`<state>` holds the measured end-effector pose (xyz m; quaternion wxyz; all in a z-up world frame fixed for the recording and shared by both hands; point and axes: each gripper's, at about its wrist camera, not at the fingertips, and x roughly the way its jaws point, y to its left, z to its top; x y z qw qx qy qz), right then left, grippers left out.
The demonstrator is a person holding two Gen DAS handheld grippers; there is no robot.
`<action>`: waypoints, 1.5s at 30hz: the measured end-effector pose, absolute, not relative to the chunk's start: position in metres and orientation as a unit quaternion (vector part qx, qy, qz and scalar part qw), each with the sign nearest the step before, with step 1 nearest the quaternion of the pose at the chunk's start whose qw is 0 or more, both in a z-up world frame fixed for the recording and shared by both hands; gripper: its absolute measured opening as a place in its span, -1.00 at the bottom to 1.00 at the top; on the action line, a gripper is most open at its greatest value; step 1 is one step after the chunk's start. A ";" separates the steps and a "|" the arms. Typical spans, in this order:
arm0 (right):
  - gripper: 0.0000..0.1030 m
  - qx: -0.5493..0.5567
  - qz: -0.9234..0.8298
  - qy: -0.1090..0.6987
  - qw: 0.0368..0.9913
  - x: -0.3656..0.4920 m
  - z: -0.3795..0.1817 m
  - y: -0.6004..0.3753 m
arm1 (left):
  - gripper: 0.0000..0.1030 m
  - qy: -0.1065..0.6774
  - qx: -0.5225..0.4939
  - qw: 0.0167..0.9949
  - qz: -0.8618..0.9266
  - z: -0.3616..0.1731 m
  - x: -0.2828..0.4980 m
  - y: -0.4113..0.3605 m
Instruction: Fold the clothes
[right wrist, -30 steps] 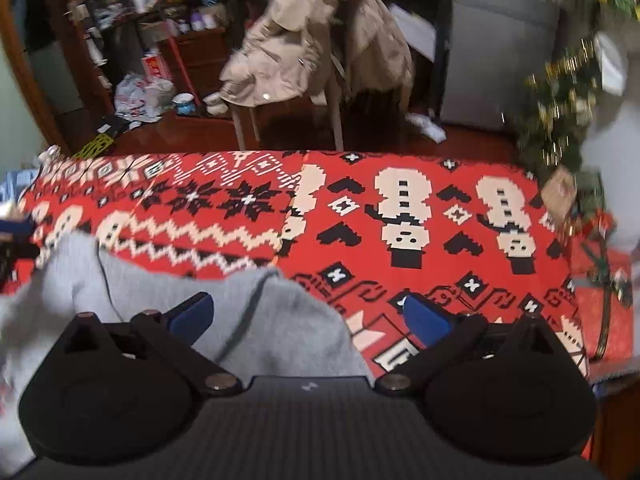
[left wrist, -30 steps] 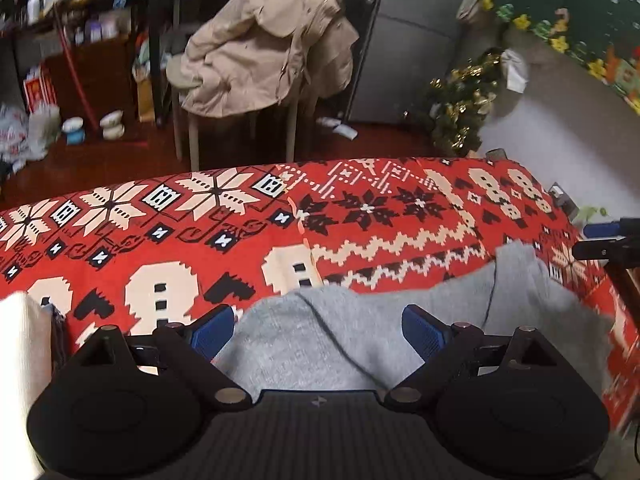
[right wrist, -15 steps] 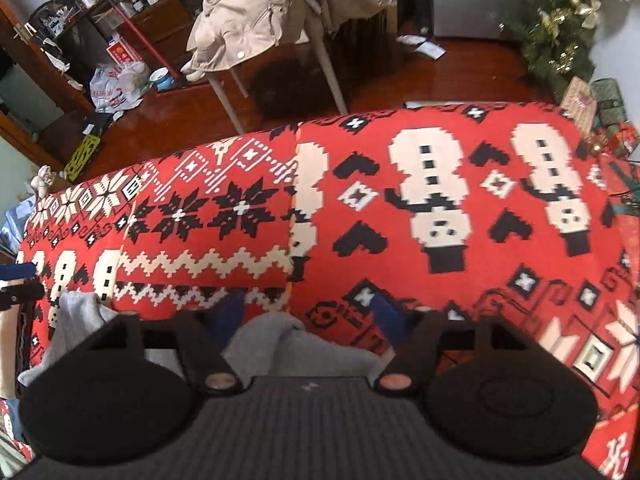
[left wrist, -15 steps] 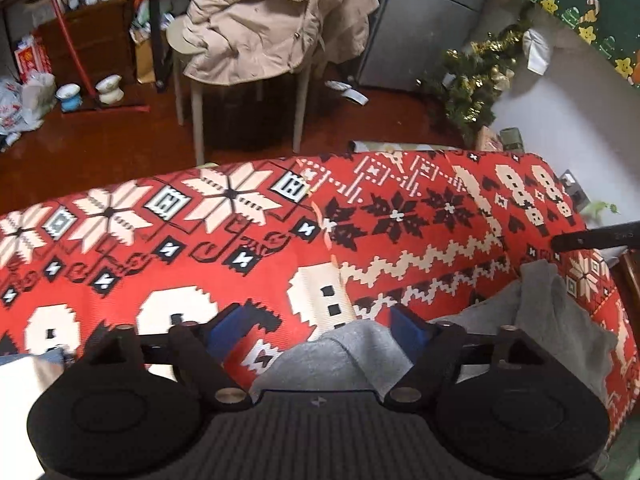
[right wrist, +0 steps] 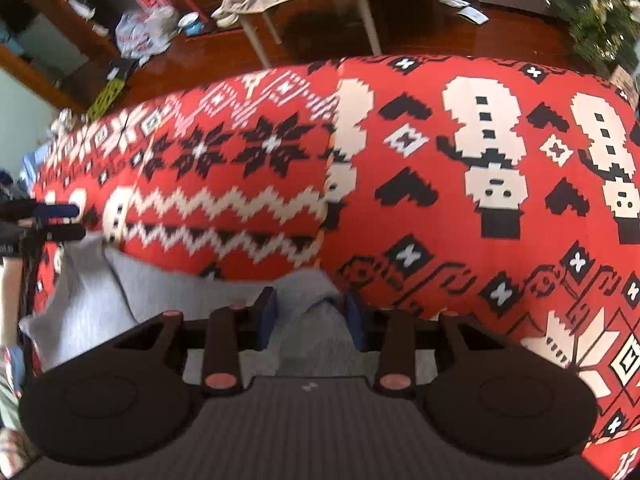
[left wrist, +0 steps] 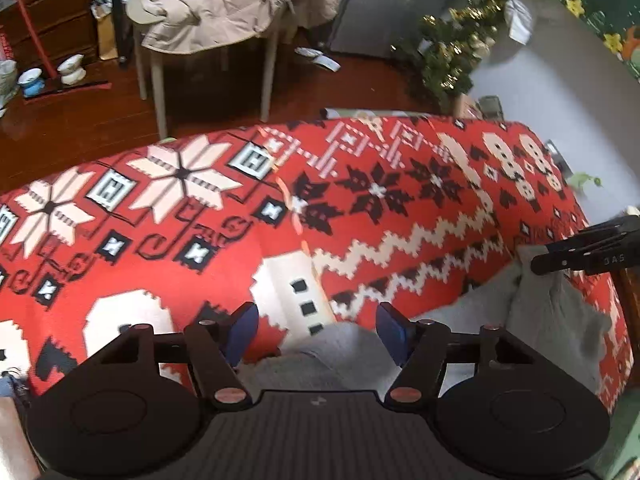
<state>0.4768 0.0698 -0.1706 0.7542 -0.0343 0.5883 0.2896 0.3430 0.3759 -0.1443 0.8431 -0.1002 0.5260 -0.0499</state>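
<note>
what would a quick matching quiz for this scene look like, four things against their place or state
1 beige coat
2 grey garment
3 small christmas tree
4 right tongs

a pinching grey fabric
b on the near edge of the red patterned cloth
c draped over a chair
d beside the white wall

Pairs: 1-c, 2-b, 3-d, 4-a

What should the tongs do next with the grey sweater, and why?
Probably close the left tongs on the cloth. They stand open over the grey sweater, while the right tongs already pinch a fold, so both ends can lift together.
</note>
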 end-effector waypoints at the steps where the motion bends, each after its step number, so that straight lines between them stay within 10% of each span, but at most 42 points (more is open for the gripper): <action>1: -0.21 -0.043 0.292 0.588 0.753 0.473 -0.171 0.071 | 0.23 0.530 -0.092 0.842 -0.049 -0.145 0.342 0.374; 9: -0.47 -0.089 0.300 0.586 0.747 0.456 -0.177 0.071 | 0.07 0.549 -0.091 0.828 -0.059 -0.157 0.336 0.376; 18: -0.56 -0.089 0.291 0.581 0.755 0.453 -0.175 0.071 | -0.65 0.568 -0.097 0.813 -0.086 -0.162 0.331 0.374; 25: -0.56 -0.073 0.288 0.584 0.756 0.452 -0.174 0.067 | -0.66 0.563 -0.053 0.814 -0.130 -0.153 0.307 0.350; 39: -0.50 -0.022 0.281 0.587 0.759 0.452 -0.170 0.057 | -0.24 0.548 -0.276 0.783 -0.104 -0.166 0.300 0.383; 45: -0.86 -0.004 0.270 0.583 0.767 0.460 -0.169 0.052 | -0.86 0.526 -0.294 0.796 -0.054 -0.161 0.303 0.399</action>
